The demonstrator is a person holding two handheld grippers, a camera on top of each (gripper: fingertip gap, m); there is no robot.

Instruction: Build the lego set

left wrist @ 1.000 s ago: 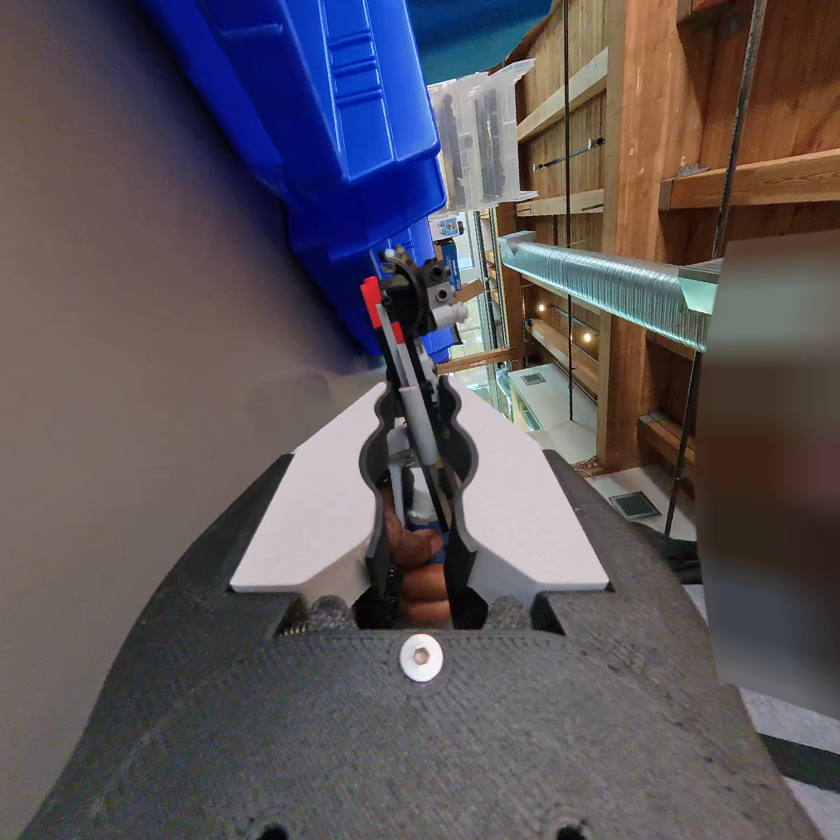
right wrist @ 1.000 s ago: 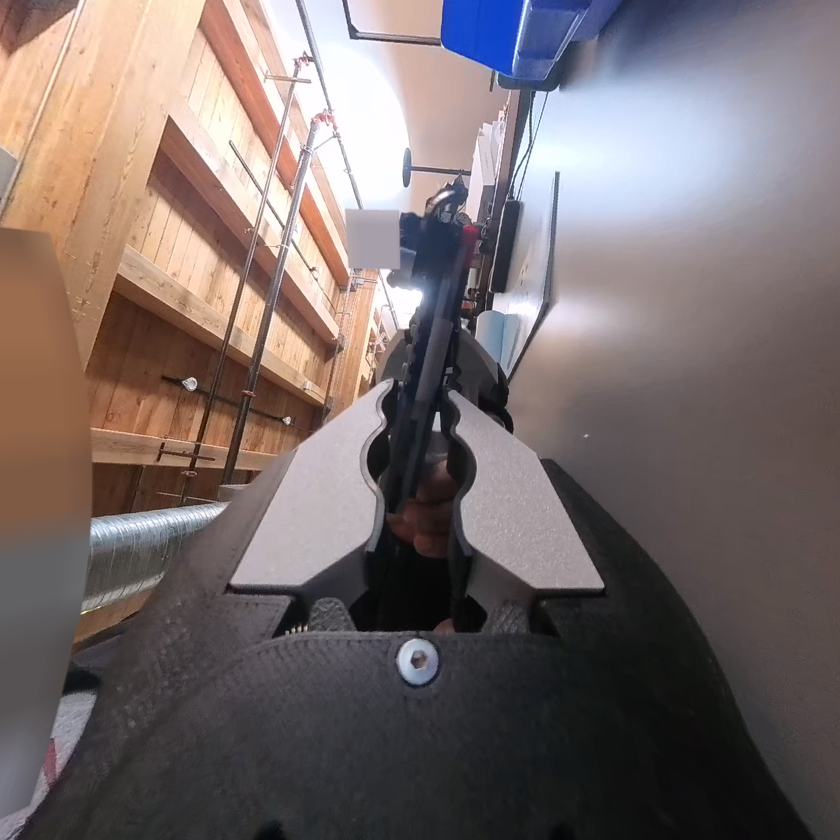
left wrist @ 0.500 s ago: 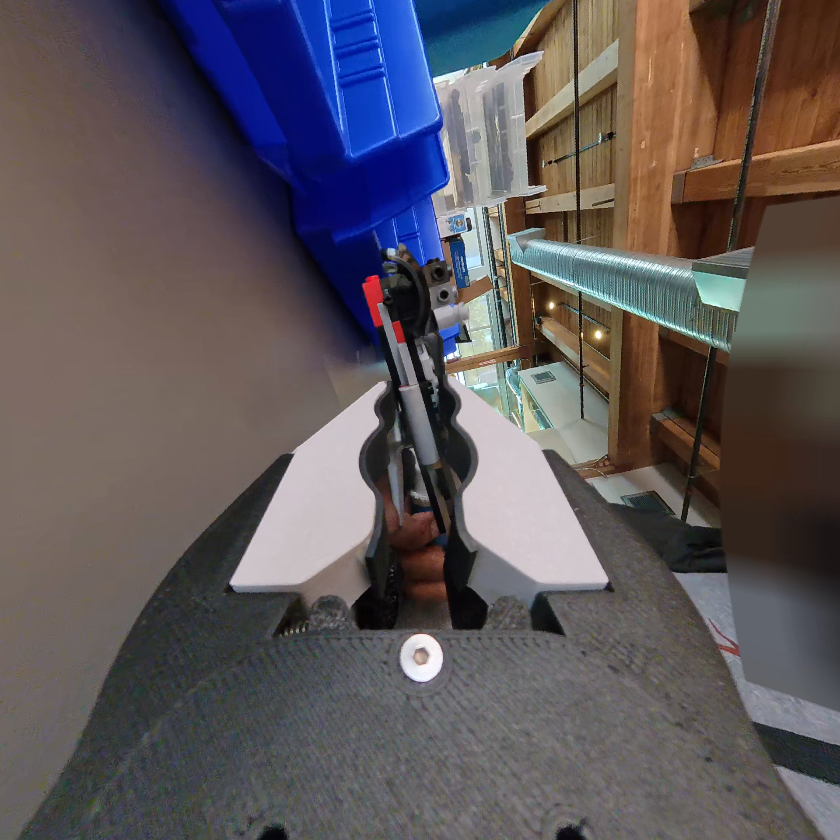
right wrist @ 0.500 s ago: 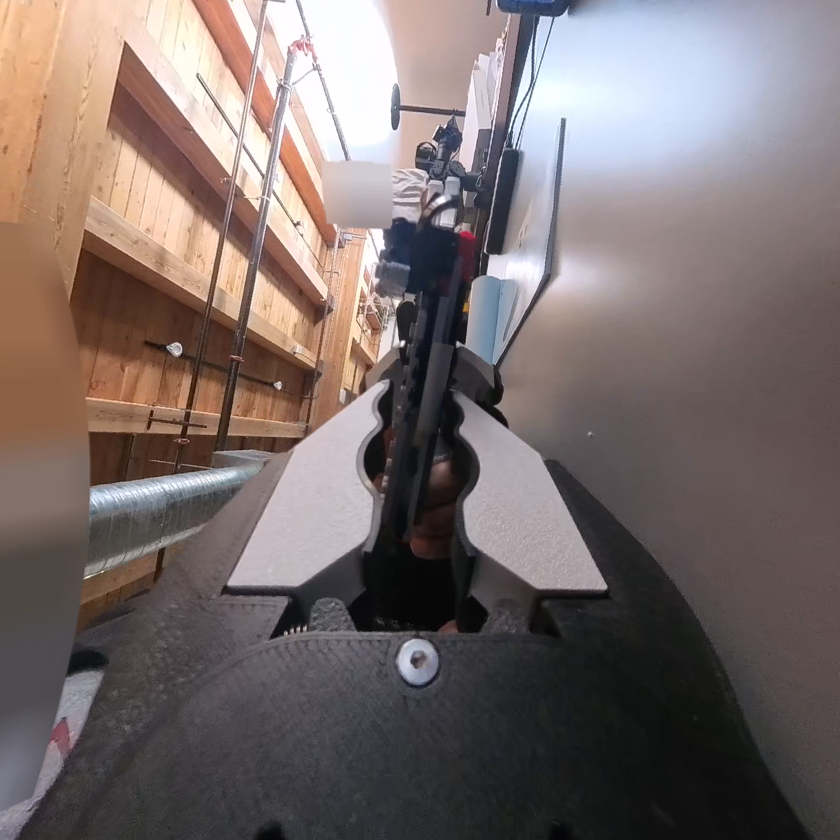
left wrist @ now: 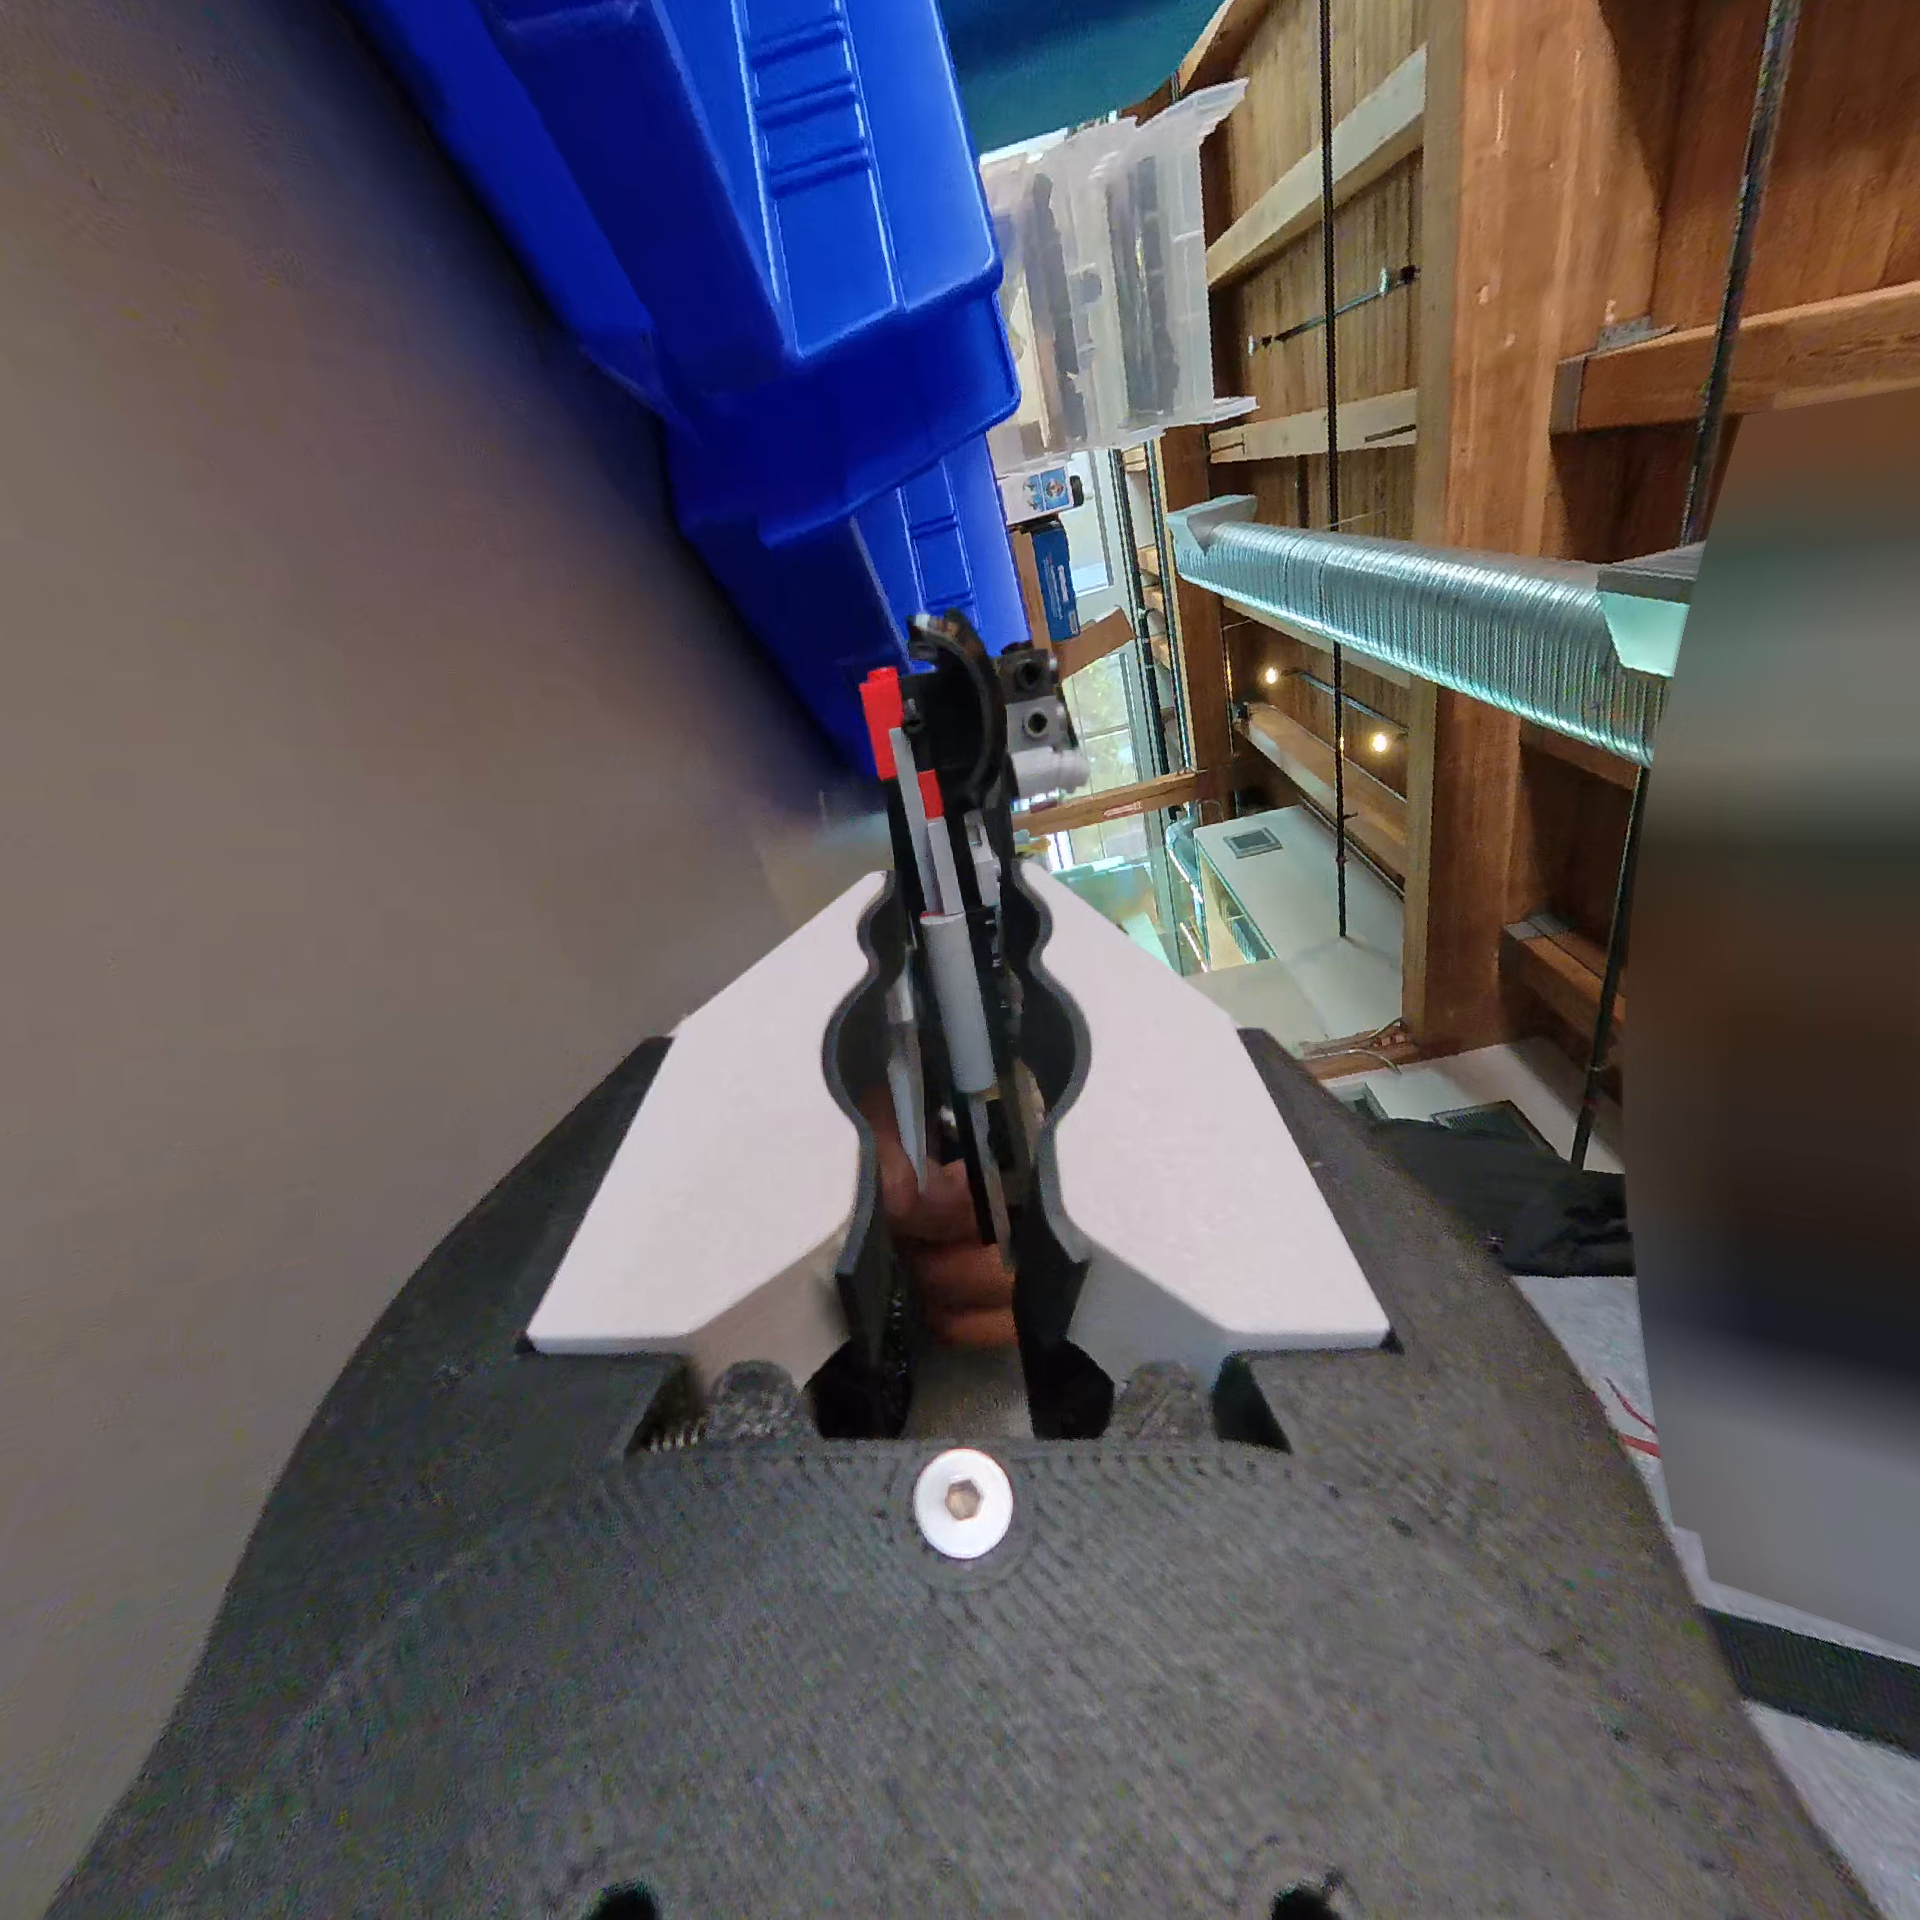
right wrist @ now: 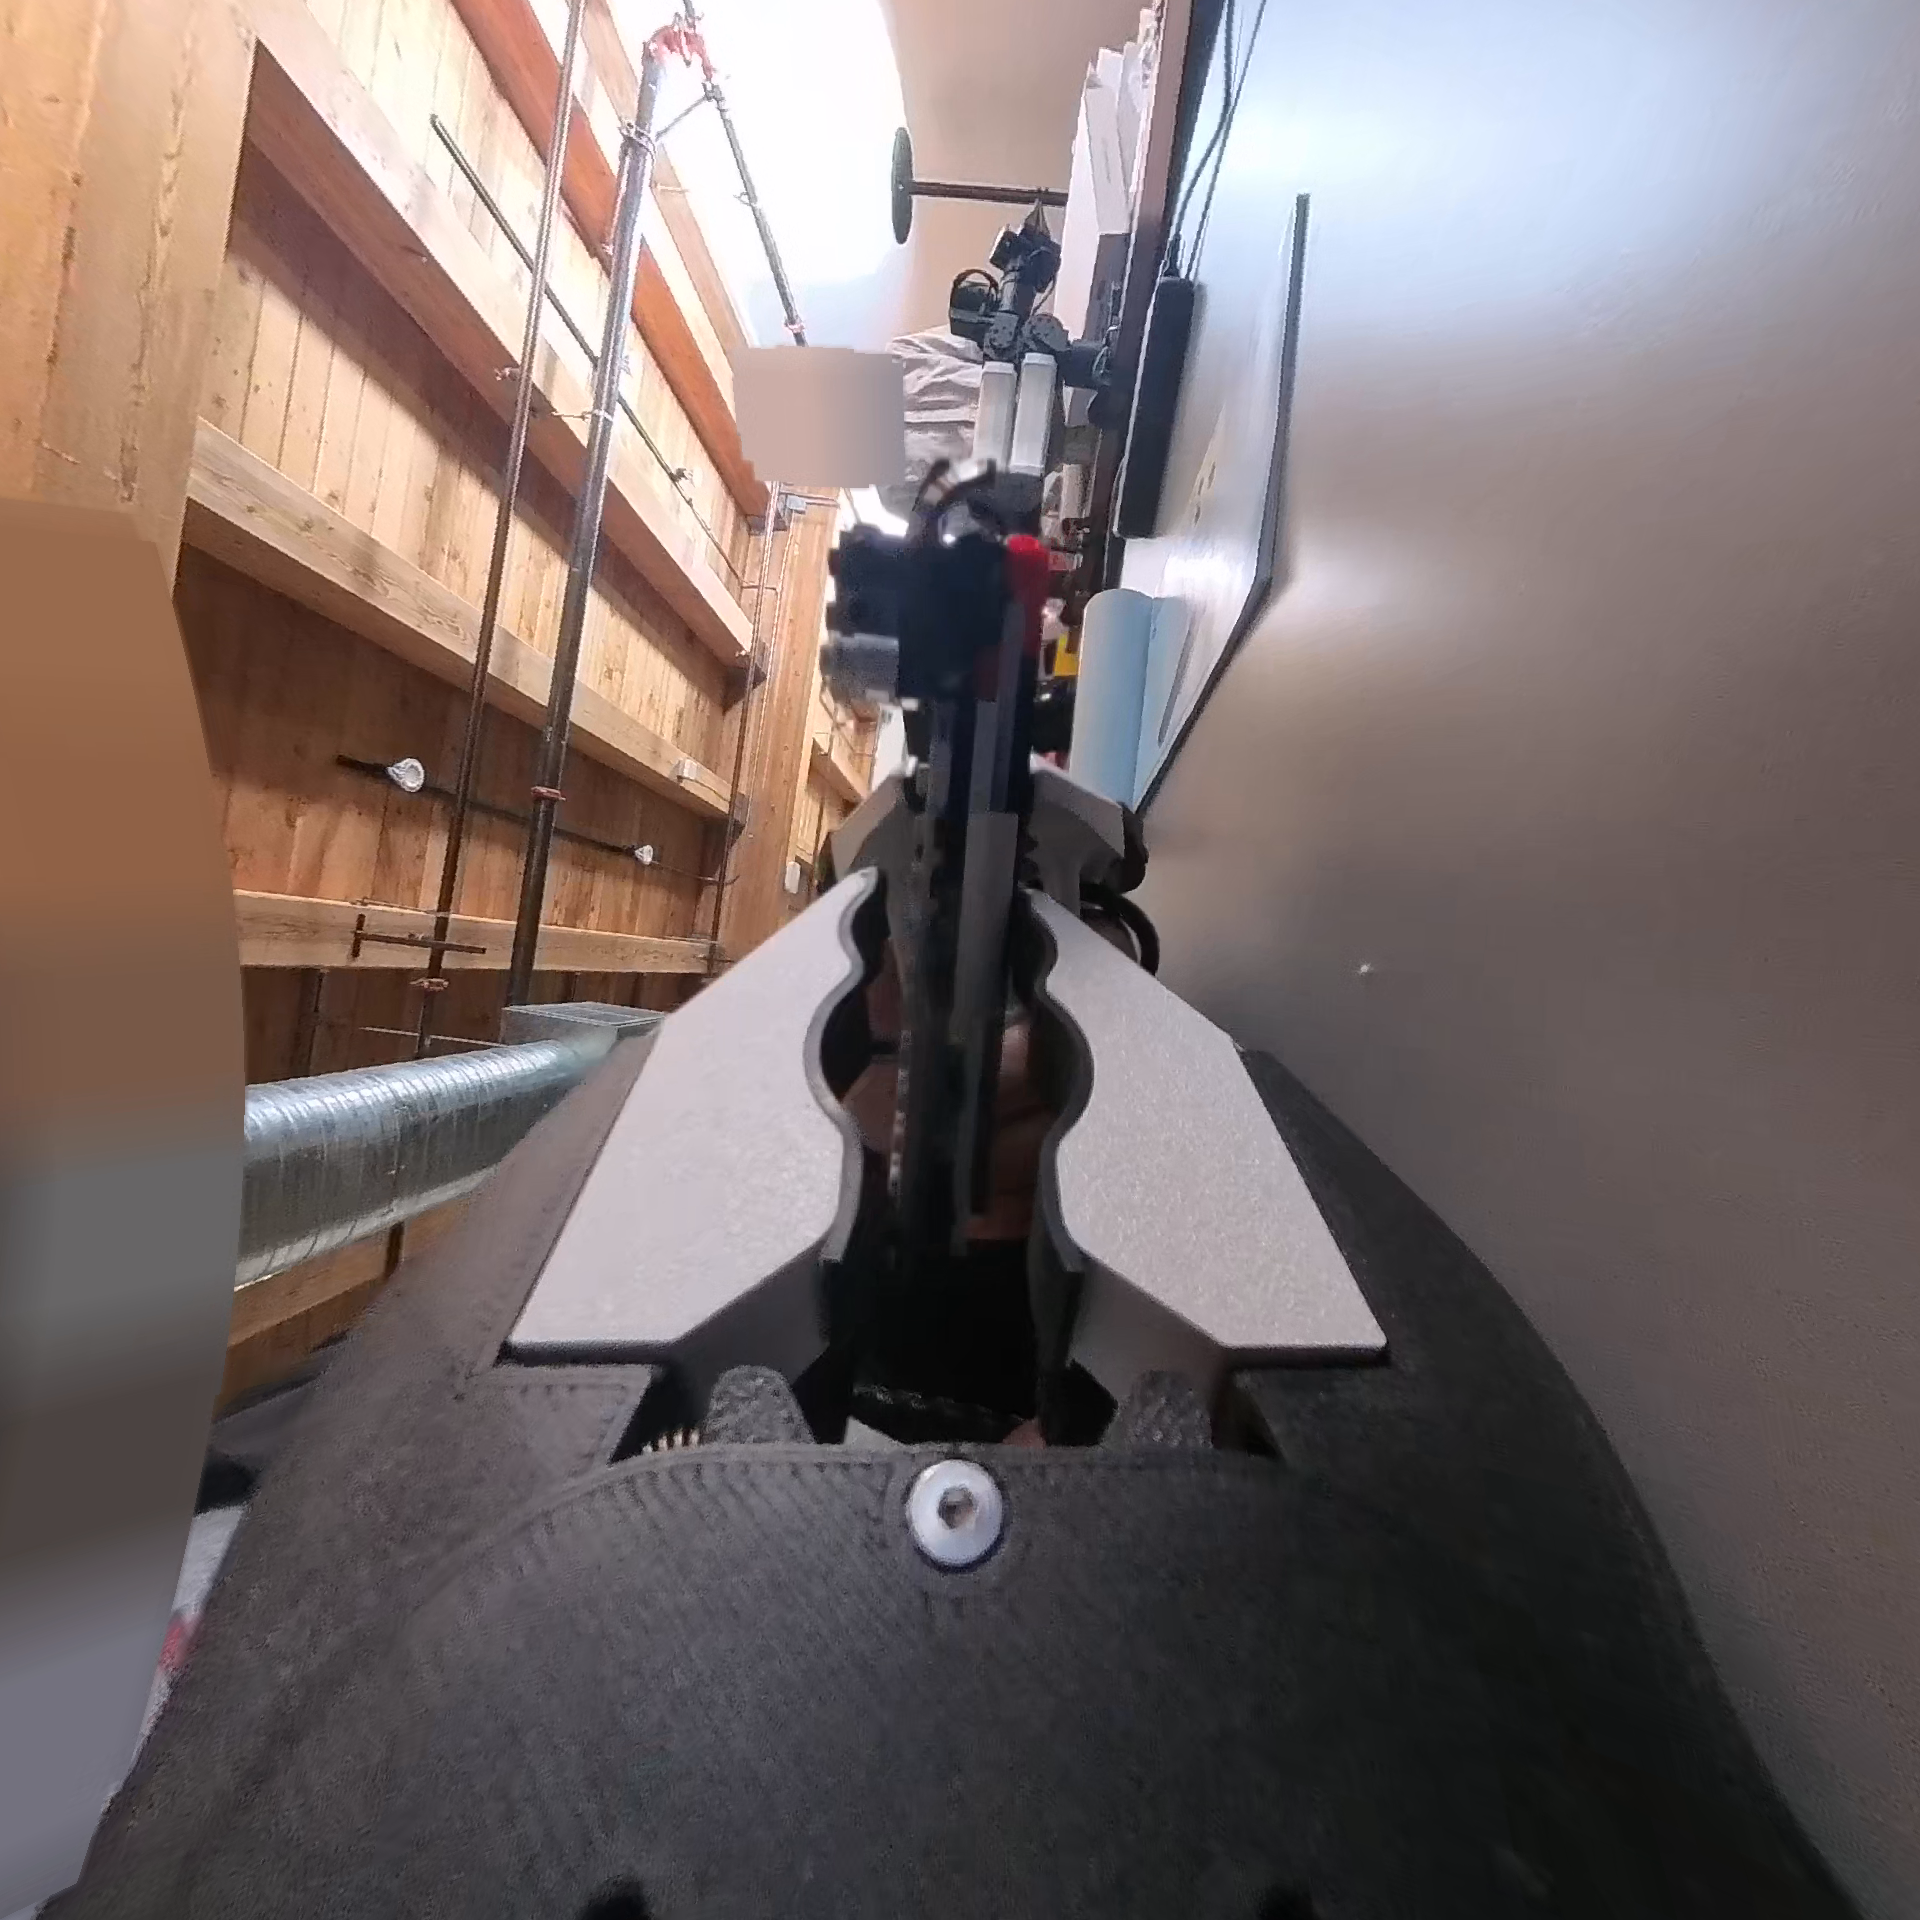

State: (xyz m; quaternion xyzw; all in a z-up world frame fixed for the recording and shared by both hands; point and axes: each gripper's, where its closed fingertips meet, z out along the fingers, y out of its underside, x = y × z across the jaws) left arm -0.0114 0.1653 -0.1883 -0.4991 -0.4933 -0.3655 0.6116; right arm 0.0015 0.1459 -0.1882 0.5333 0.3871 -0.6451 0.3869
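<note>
Tongs on both sides are gripping one lego model between them. Left tongs [left wrist: 951, 914] are closing narrowly on the model [left wrist: 951, 790], whose black, grey and red end is sticking out past the tips toward the blue bins [left wrist: 790, 260]. Right tongs [right wrist: 951, 914] are clamping the same model [right wrist: 961, 665]. Both views are tilting sideways along the grey tabletop [left wrist: 312, 623].

Right gripper [right wrist: 956, 925] clamps the lego assembly [right wrist: 961, 727]; wooden wall [right wrist: 416, 520] left.

Grey table [left wrist: 312, 831] close on one side, blue bins [left wrist: 790, 312] crowding ahead, open room opposite the table
</note>
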